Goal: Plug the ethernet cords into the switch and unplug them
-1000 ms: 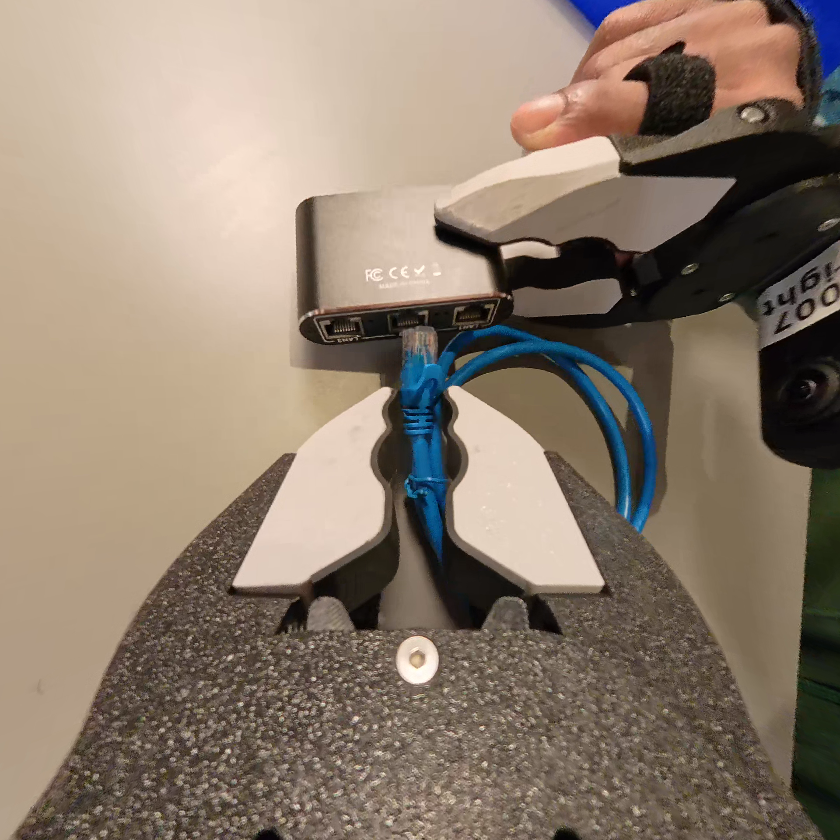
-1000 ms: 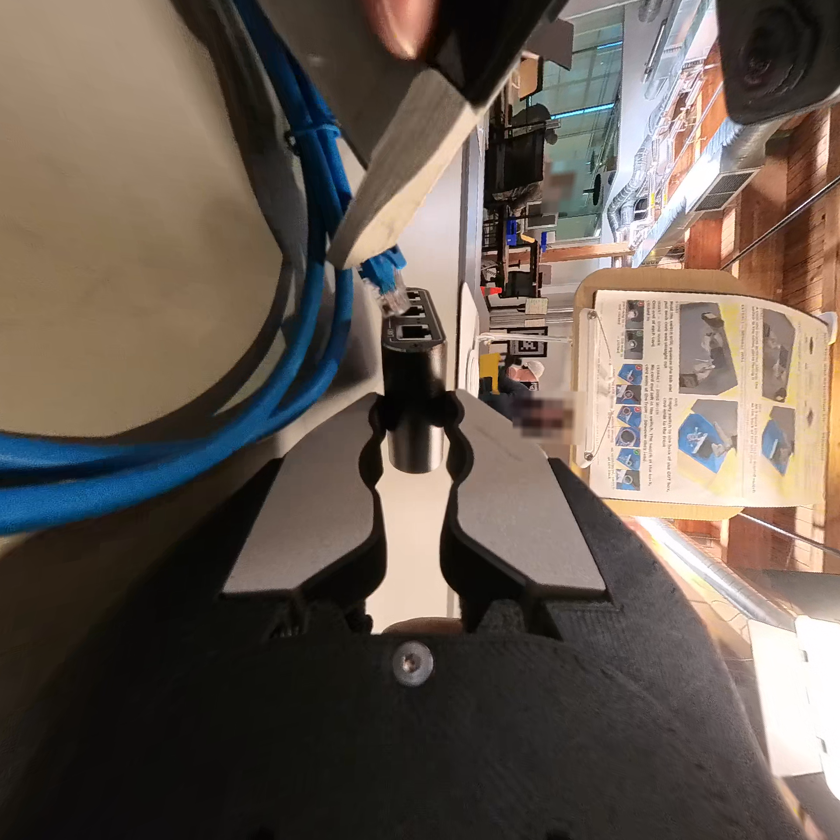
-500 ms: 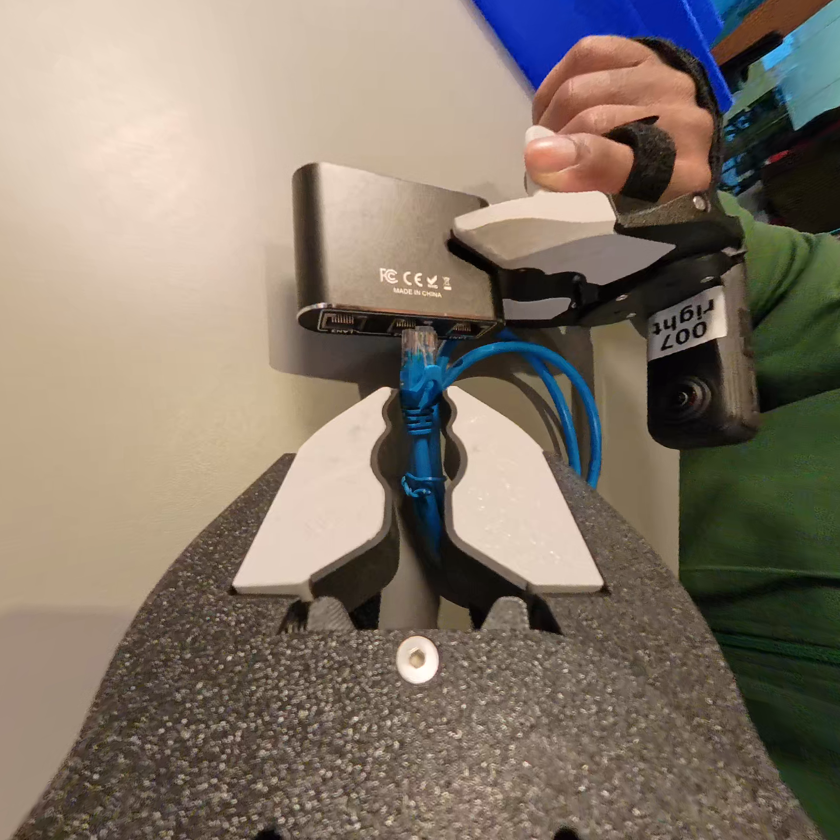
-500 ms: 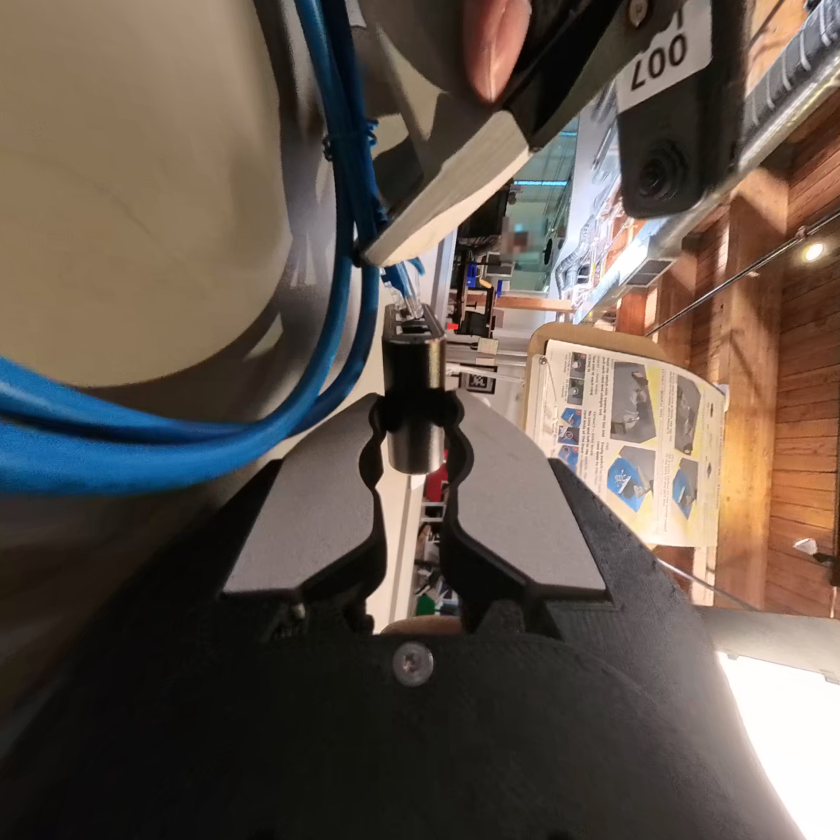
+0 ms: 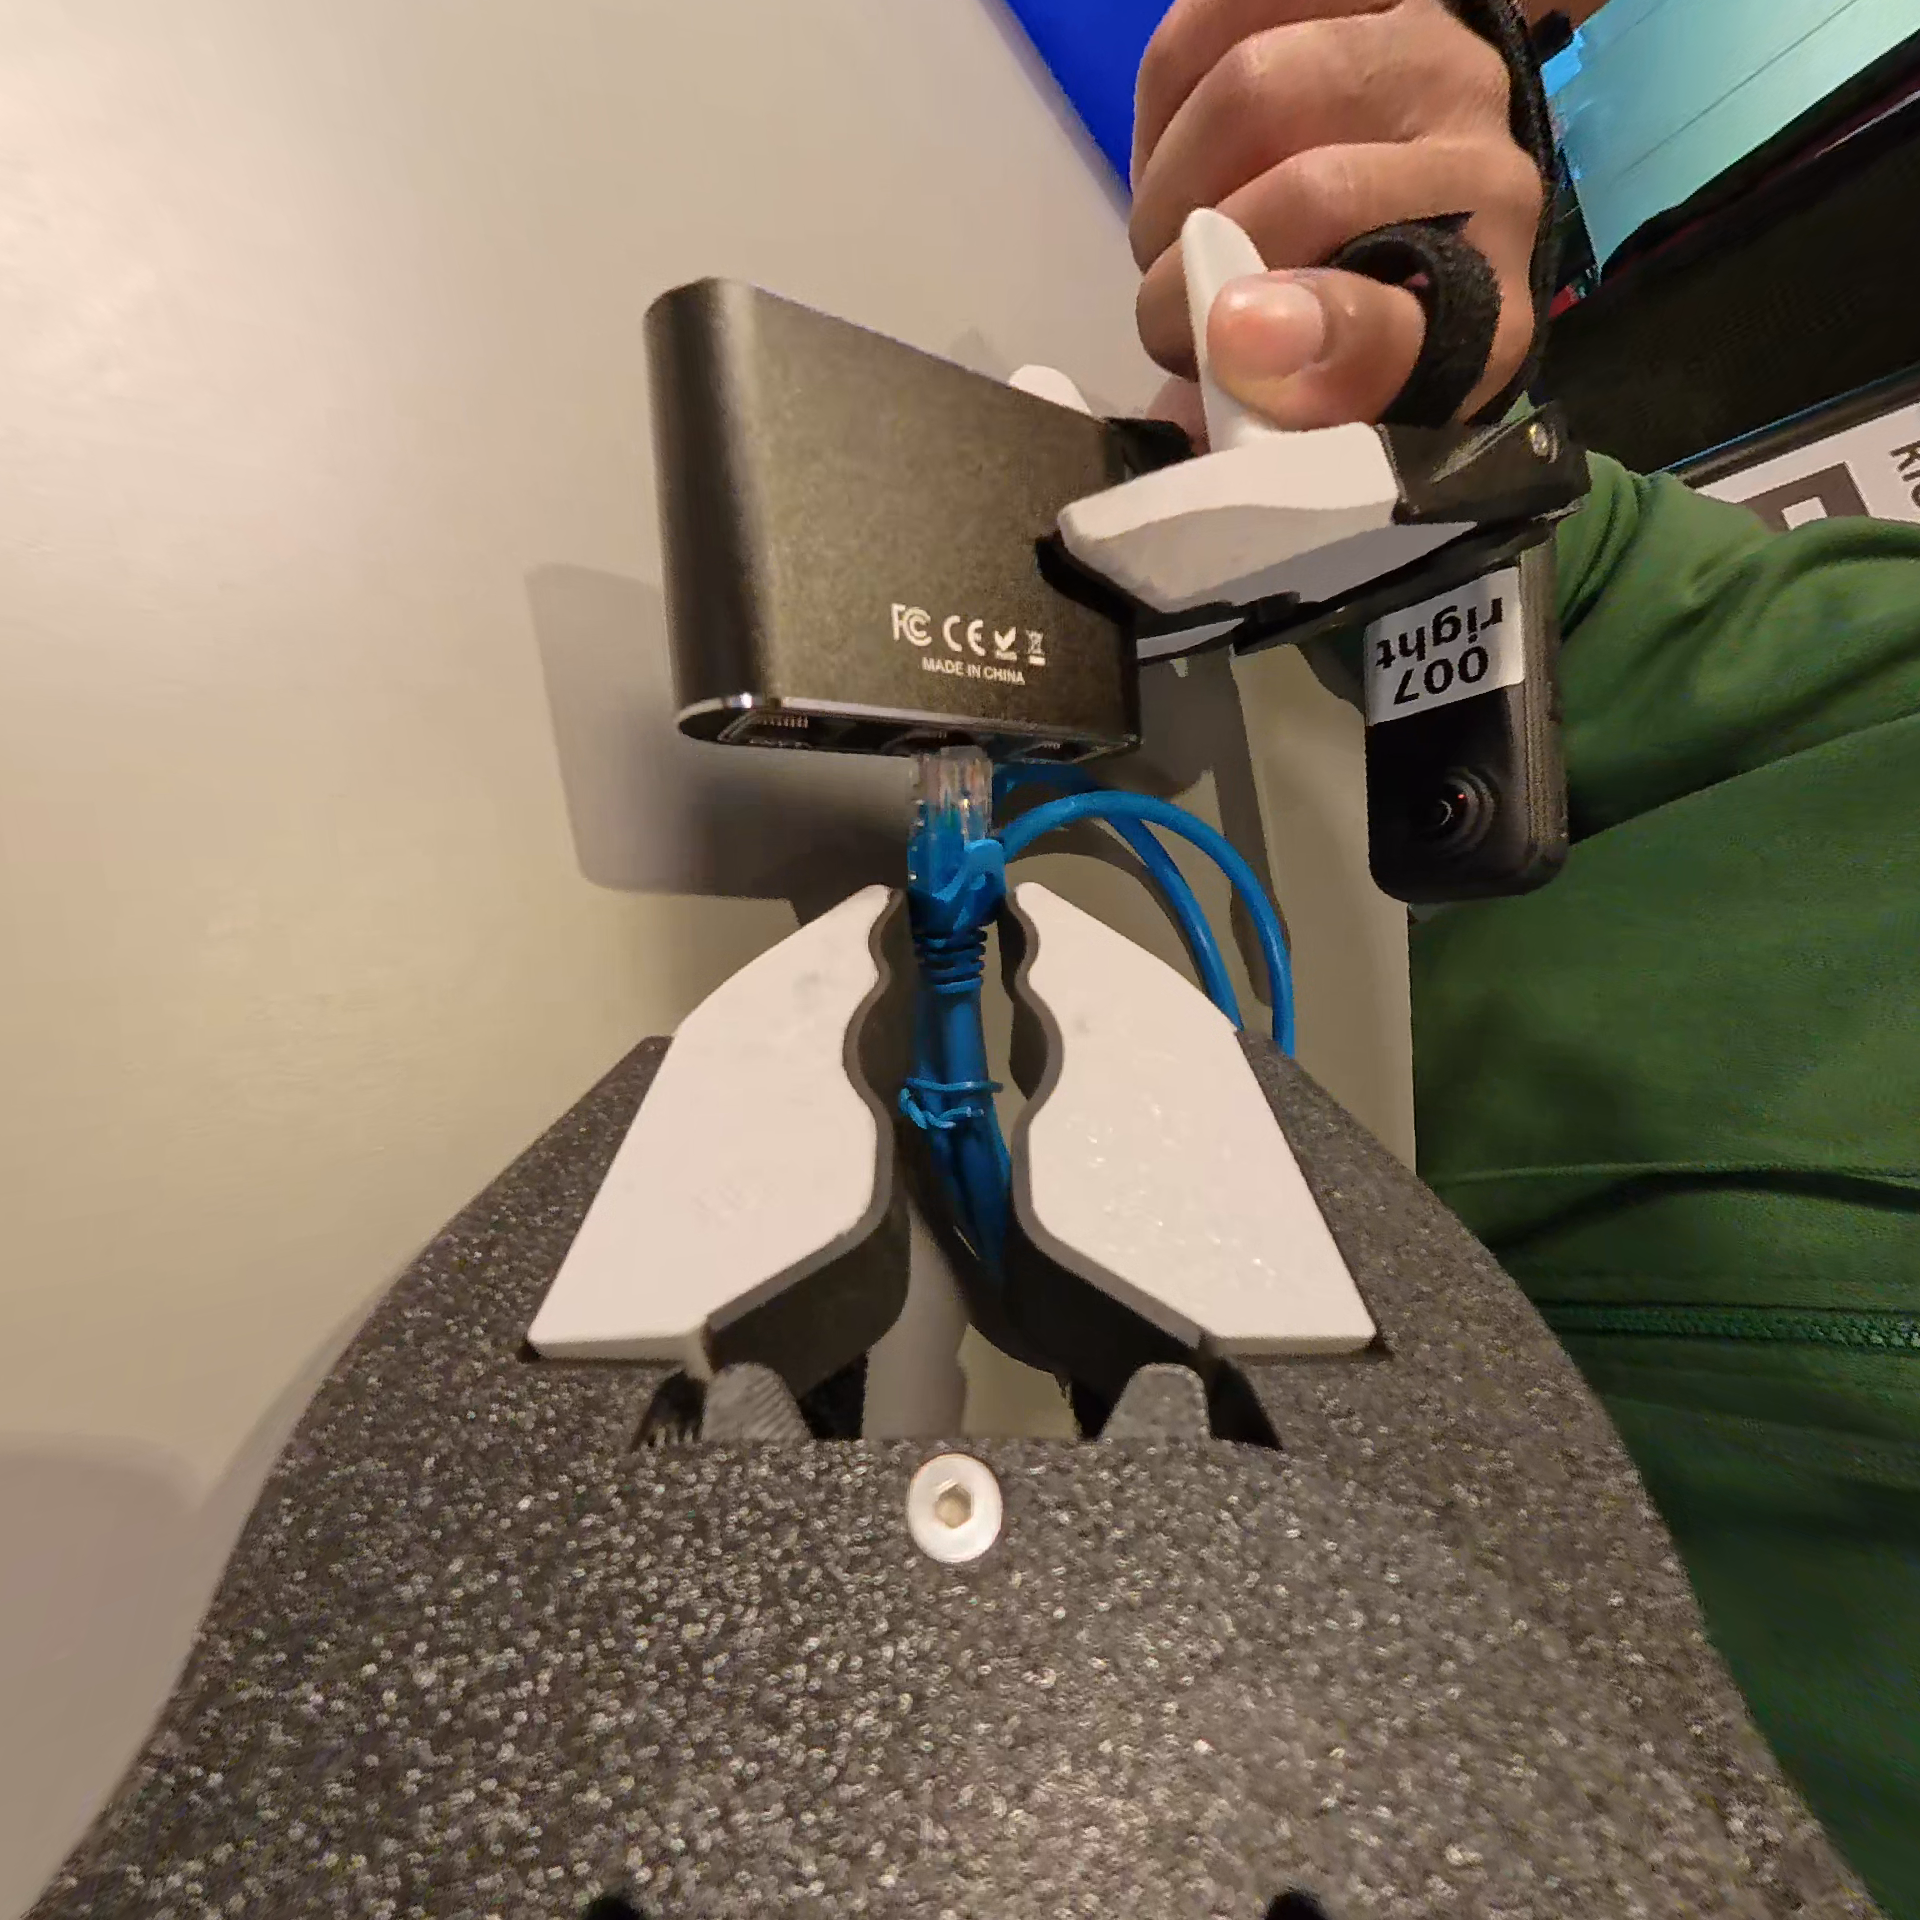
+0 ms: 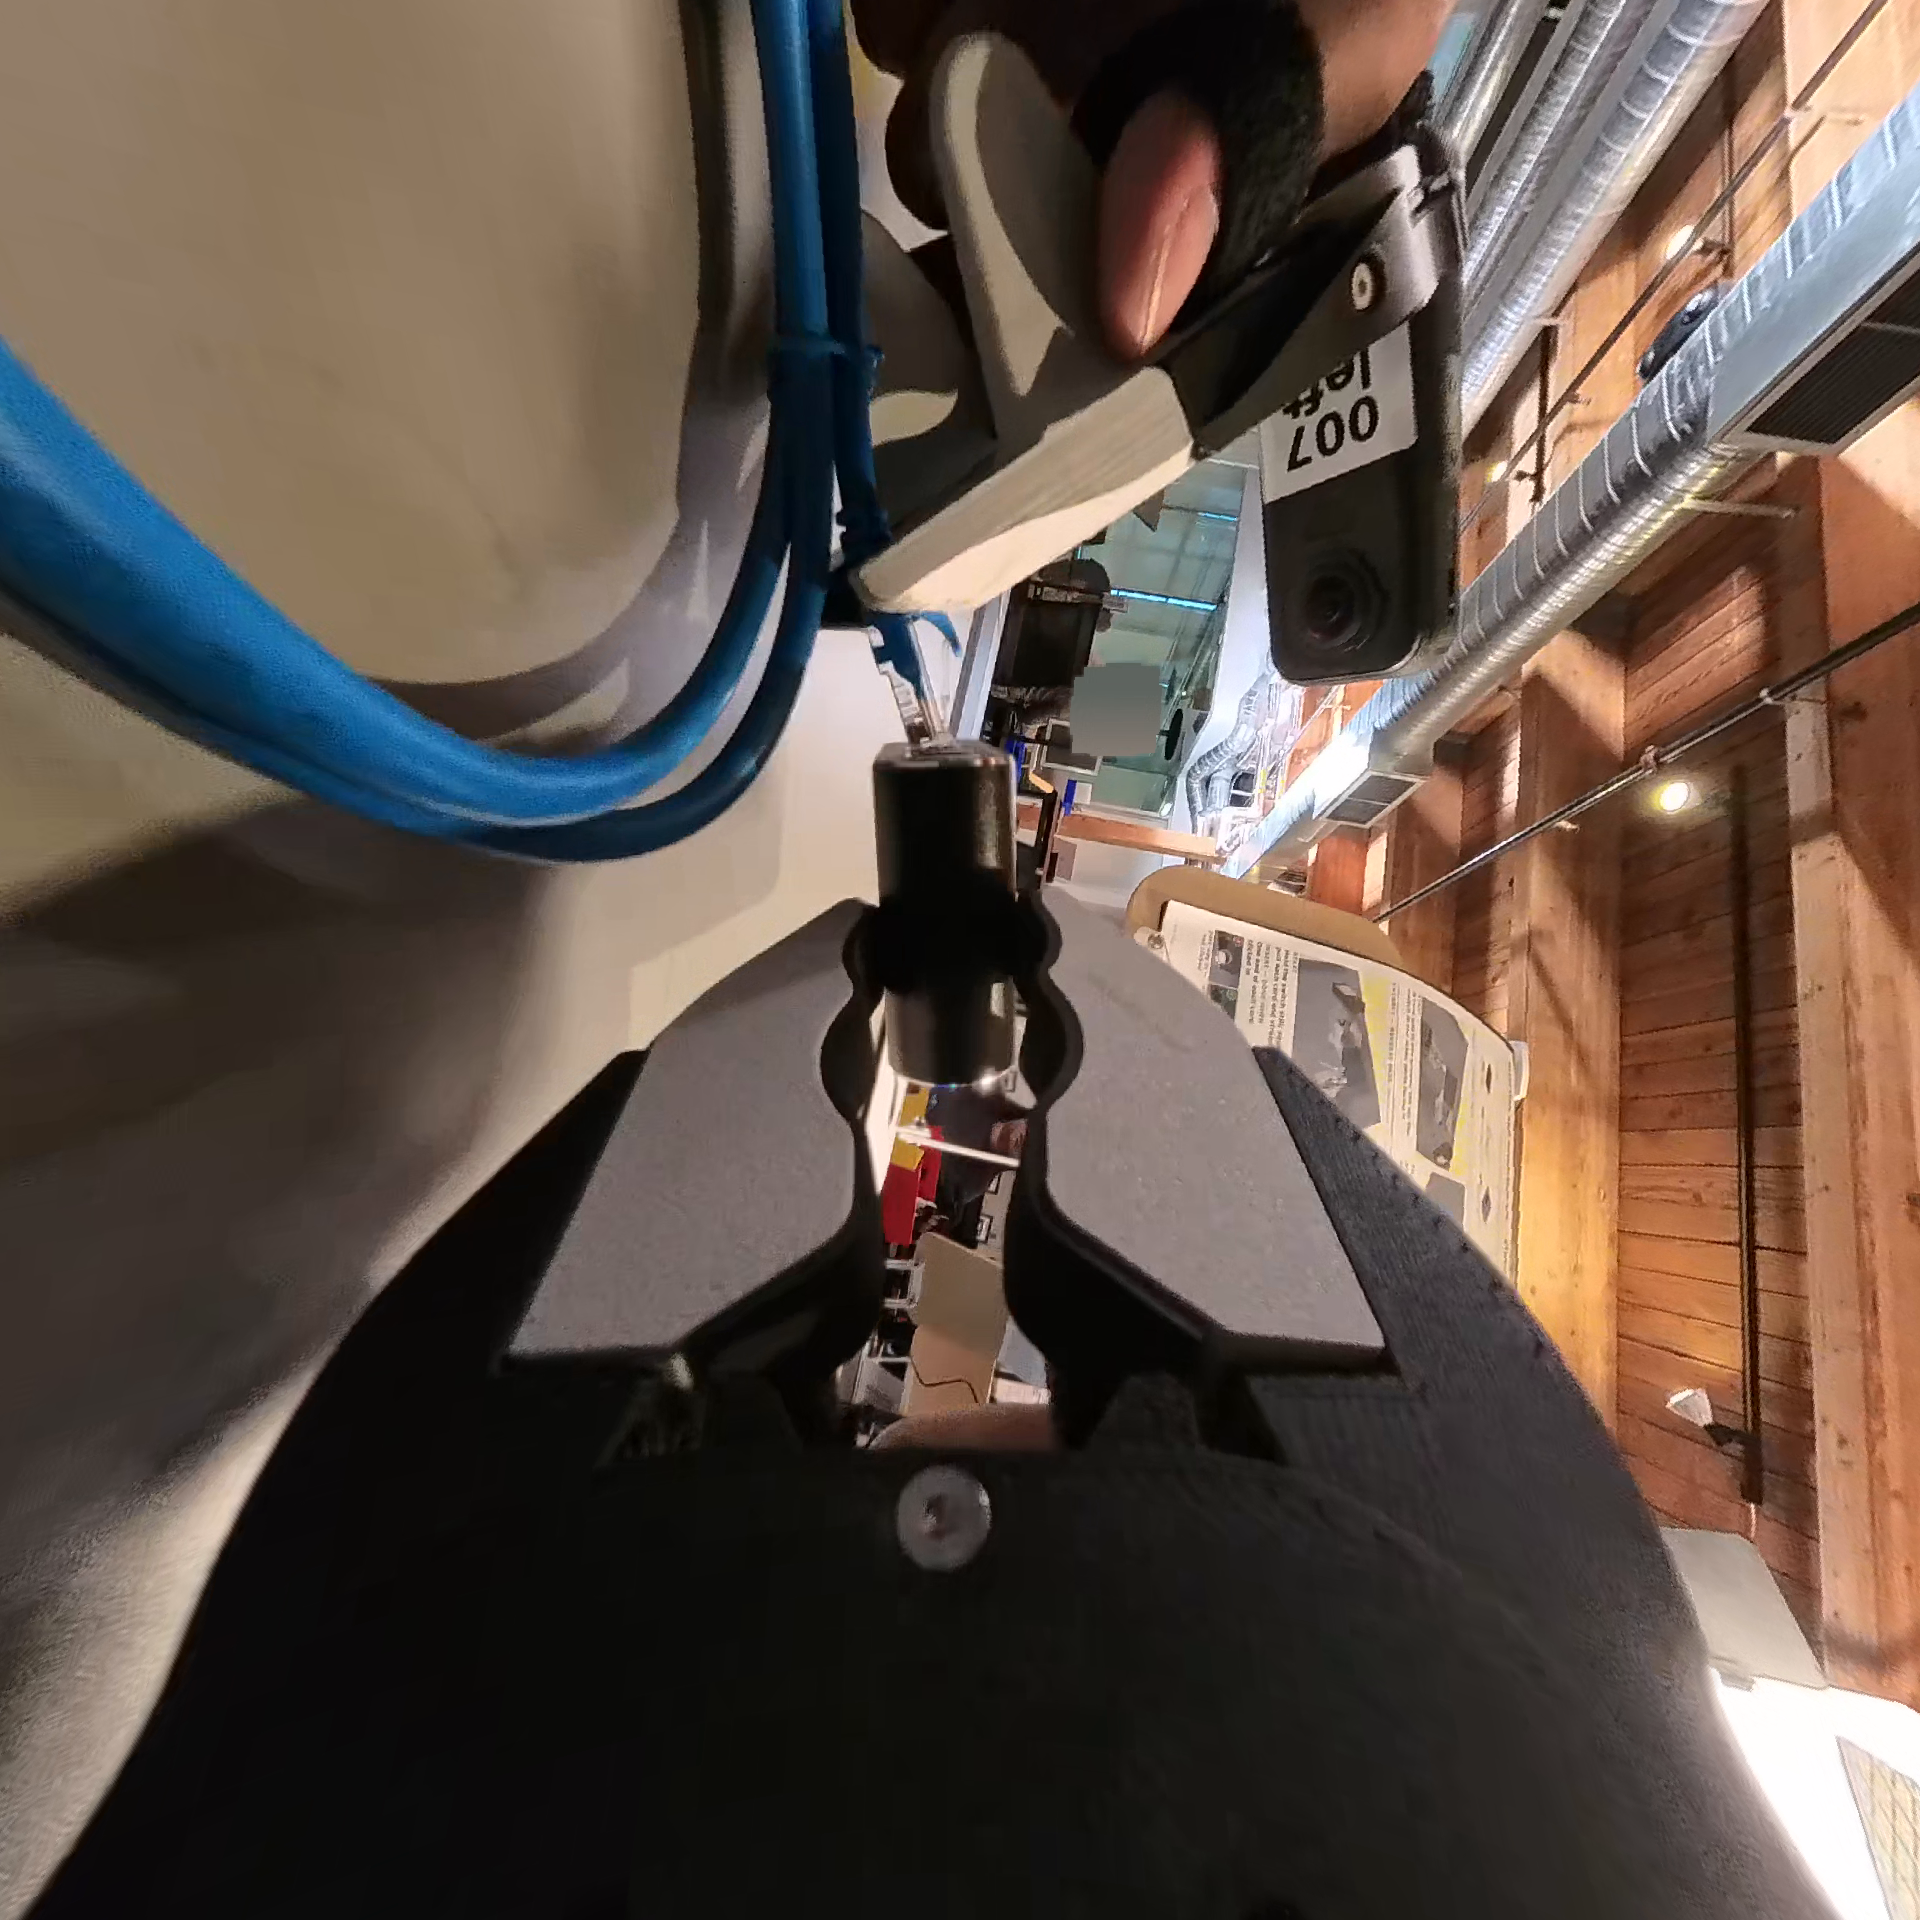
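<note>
A: What is held by each gripper, and where is the switch?

B: The dark grey ethernet switch (image 5: pixel 883 520) is held off the pale surface (image 5: pixel 260 468), clamped at one end between the jaws of the right gripper (image 6: pixel 951 956). The blue ethernet cord (image 5: pixel 951 997) is pinched just behind its plug between the narrowed jaws of the left gripper (image 5: pixel 951 935). The rest of the cord is seen looped beside the switch, its strands bound with a thin tie.

A: How far has the plug been seated?

B: The clear plug (image 5: pixel 948 784) is shown with its tip at the mouth of the middle port; most of its body remains outside. Whether any contact has been made inside the port cannot be told. In the right wrist view, the plug (image 6: pixel 914 707) is seen meeting the port face at a slight tilt.

A: What is judged done, and what is left?

B: The switch and one cord are judged to have been taken up and aligned. Full insertion is not yet achieved. The outer ports appear empty, though they are viewed at a steep angle. Unplugging, and any further cords, are judged to be left.
</note>
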